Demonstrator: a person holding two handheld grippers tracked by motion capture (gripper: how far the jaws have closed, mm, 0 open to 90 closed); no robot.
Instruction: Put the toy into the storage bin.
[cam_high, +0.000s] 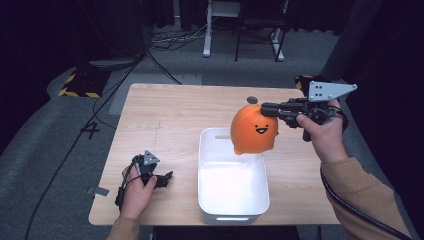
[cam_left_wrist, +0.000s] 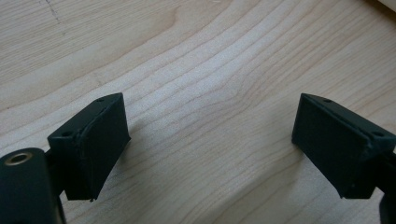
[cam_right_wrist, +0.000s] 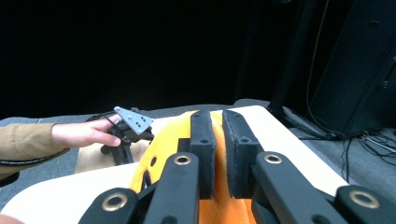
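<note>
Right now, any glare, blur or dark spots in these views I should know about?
High view: the white bin is blown out inside, the room behind is dark, and the orange plush is sharp. Left gripper view: evenly lit wood, soft shadows under the open left gripper. Right gripper view: black background, with the right gripper slightly soft up close.

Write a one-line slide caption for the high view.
Right gripper holds an orange plush above a white bin; left gripper rests open on the table.

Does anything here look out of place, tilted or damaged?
Nothing stands out. The right tool holds the orange toy above the white bin, and the open left tool rests on the table.
</note>
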